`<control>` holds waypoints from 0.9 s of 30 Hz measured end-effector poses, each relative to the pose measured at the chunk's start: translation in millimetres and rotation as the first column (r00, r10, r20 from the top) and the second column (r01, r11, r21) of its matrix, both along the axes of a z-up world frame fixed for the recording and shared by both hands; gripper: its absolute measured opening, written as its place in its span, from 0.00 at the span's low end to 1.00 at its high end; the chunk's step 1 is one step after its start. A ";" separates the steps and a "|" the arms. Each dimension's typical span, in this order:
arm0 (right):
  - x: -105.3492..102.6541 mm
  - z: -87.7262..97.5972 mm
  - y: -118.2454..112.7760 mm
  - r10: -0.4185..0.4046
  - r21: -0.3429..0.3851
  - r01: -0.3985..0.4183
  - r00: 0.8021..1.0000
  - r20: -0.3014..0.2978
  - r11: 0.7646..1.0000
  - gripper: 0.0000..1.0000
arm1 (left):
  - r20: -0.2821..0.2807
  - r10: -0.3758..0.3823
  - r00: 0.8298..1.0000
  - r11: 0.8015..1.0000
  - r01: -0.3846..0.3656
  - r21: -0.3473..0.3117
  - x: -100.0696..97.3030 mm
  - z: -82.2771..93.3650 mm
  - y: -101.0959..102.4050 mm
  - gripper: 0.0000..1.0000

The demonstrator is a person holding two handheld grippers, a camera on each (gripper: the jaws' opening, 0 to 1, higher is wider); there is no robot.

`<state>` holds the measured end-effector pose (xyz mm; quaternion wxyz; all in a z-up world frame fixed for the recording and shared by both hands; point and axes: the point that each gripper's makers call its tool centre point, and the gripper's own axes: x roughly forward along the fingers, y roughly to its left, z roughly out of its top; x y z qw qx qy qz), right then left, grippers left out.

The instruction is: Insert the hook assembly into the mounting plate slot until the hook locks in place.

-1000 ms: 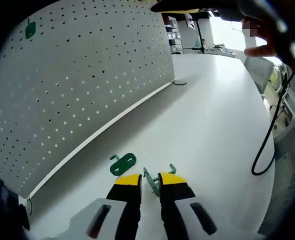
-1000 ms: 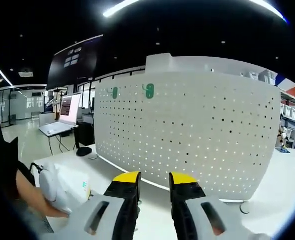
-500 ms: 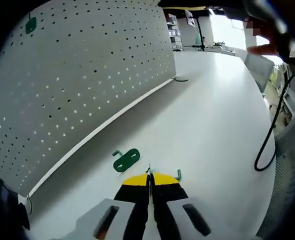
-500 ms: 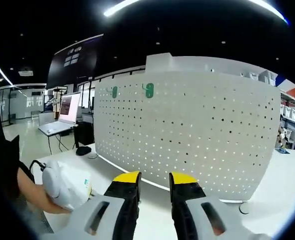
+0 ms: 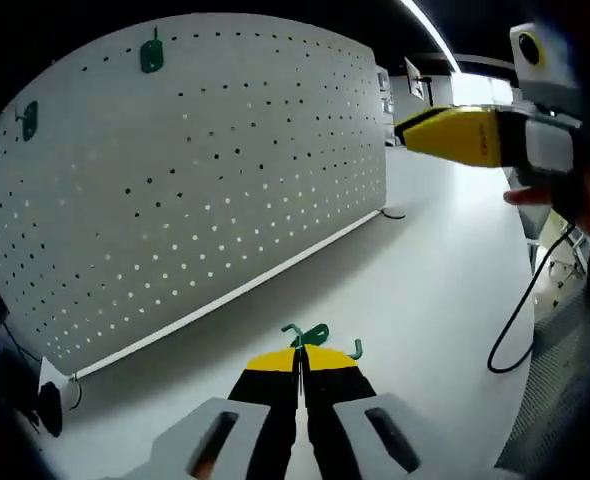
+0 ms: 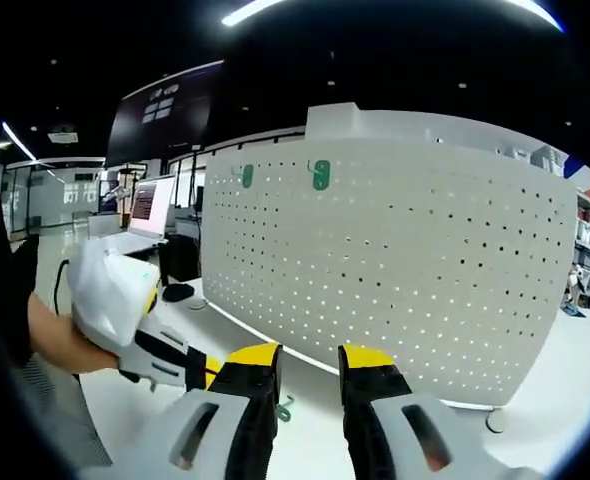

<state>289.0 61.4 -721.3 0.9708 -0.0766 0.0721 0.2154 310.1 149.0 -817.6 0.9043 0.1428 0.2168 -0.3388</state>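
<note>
Left hand-held gripper (image 5: 298, 358) is clenched on the green hook assembly (image 5: 313, 338), whose curled ends stick out just past the yellow jaw tips, so I judge the pick-up step done and the carry toward the board the step in hand. Ahead of it stands the white pegboard (image 5: 195, 180), the mounting plate, upright along the far side of the white bench (image 5: 425, 270), with two green hooks already seated near its top edge, one (image 5: 152, 55) near the middle and one (image 5: 28, 118) further left. Next the held hook has to be brought up to a free slot on the board, its prongs squared to the holes, then pushed in and down until it catches; since the grip is narrow, I would expect the hook to twist if it meets the plate at an angle. Whether the hook has cleared the bench surface cannot be told. In the right gripper view the left one appears low at the left, held in a person's hand (image 6: 60, 340), angled down toward the bench. Right hand-held gripper (image 6: 308, 358) is released, its jaws parted with nothing between them, and points at the board face from well apart; in the left gripper view it hangs high at the right, level and idle. A black cable (image 5: 520, 320) trails across the bench's right edge.
</note>
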 end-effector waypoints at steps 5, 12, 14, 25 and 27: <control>-5.9 1.8 13.0 0.033 0.018 -0.033 0.999 -0.006 0.999 0.20 | 0.039 0.048 0.998 0.997 -0.045 -0.062 0.9 26.9 17.7 0.01; -13.7 9.8 32.1 0.086 0.019 -0.086 0.996 0.005 0.996 0.20 | 0.095 0.080 0.992 0.985 -0.063 -0.162 -3.6 66.2 27.4 0.01; -14.2 14.6 31.6 0.096 0.024 -0.096 0.995 0.012 0.995 0.20 | 0.105 0.079 0.991 0.982 -0.059 -0.179 -6.0 73.6 28.4 0.01; -33.5 26.7 47.9 0.286 0.069 -0.285 0.958 -0.003 0.956 0.16 | 0.155 -0.140 0.978 0.898 0.192 -0.395 -42.7 120.1 11.5 0.01; -36.2 27.8 48.8 0.302 0.064 -0.301 0.953 -0.003 0.951 0.15 | 0.159 -0.205 0.966 0.866 0.255 -0.429 -53.9 127.4 8.5 0.01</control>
